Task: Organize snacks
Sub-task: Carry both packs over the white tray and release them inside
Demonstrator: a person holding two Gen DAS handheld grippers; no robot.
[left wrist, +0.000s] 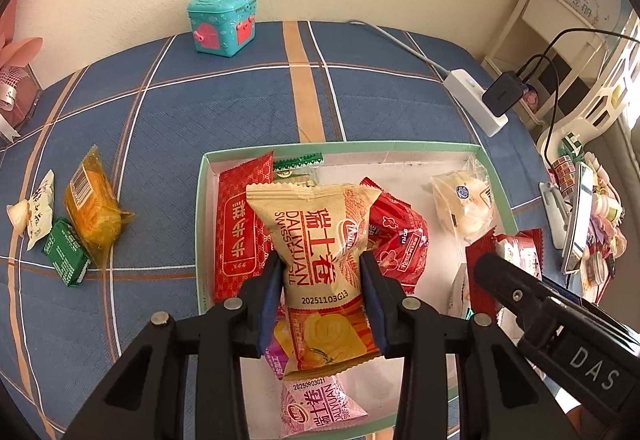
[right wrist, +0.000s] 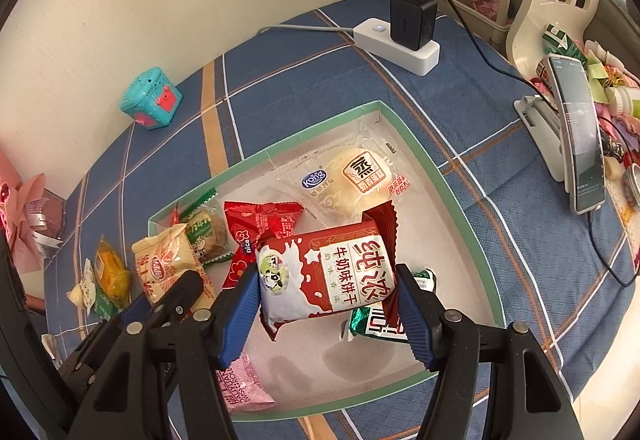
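Left gripper (left wrist: 324, 280): my jaws clamp Swiss roll pack (left wrist: 320, 240) above green-rimmed box (left wrist: 198, 224), ready for drop. Right gripper (right wrist: 326, 304): pinches milk biscuit pack (right wrist: 326, 276) over same box. Loose snacks (left wrist: 90, 210) at 9 o'clock.

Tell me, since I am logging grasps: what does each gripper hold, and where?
Left gripper pinches the beige Swiss roll packet across its middle. Right gripper clamps the red milk biscuit packet by its two ends.
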